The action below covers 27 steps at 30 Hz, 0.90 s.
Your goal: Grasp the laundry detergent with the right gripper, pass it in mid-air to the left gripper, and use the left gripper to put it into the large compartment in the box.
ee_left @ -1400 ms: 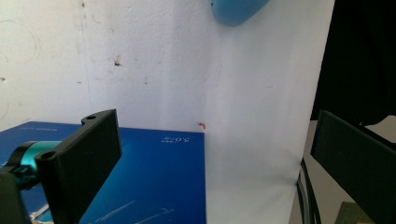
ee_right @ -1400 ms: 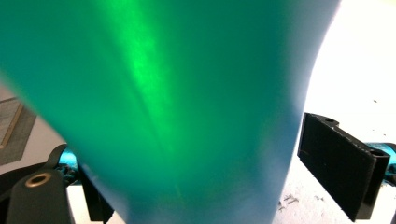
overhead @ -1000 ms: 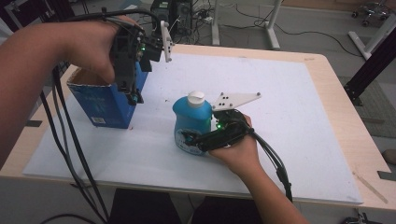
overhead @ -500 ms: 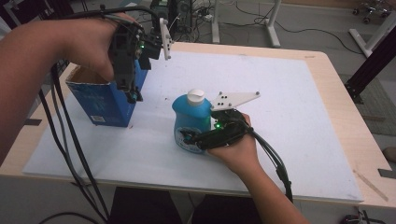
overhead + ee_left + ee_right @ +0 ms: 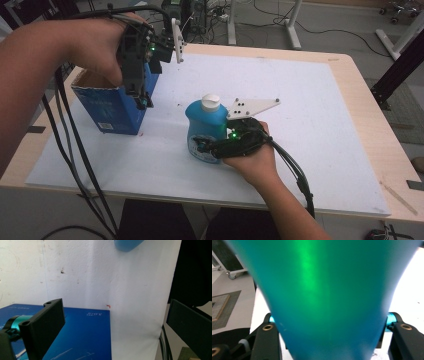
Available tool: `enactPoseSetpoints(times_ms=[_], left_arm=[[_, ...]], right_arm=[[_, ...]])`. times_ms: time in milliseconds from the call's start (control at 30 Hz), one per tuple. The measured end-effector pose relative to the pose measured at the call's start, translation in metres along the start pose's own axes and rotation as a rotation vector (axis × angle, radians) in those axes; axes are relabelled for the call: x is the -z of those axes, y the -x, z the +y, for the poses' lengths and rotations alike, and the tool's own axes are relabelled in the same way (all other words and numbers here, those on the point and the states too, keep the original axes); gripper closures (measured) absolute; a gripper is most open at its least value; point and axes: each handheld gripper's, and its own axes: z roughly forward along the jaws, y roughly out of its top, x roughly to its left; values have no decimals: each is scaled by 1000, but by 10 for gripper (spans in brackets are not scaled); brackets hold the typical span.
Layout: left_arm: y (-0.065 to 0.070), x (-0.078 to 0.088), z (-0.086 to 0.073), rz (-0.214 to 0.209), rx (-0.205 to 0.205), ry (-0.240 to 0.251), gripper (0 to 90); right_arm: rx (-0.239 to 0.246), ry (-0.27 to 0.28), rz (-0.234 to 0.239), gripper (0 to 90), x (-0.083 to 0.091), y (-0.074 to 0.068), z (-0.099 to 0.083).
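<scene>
One smooth rounded plastic bottle (image 5: pixel 206 131) w/ white cap, upright.

On the desk (image 5: pixel 360 120) lies a large flat board (image 5: pixel 310 125) that covers most of its top. The bottle (image 5: pixel 206 127) stands upright on the board, near the middle and a little toward the person's side. To its left, well apart from it, the box (image 5: pixel 107 107) stands near the left edge of the board with its open top upward. The right gripper (image 5: pixel 202 146) is at the near side of the bottle, low on its body, with one jaw on each side of it. The left gripper (image 5: pixel 141 102) hangs over the right corner of the box, pointing down. Behind the desk, cables lie on the floor (image 5: pixel 340 20).
</scene>
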Motion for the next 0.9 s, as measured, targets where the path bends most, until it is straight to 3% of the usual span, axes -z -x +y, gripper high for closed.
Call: enactPoseSetpoints(times_ms=[433,667,900], left_arm=[[6,0,11,6,-13,0,17],[15,7,24,1,-25,20,17],[23,15,38,-6,-34,27,17]], right_arm=[[67,-16,-16,464,2,-3,4],[86,-4,0,465,12,-1,16],[129,-38,52,468,21,-2,35]])
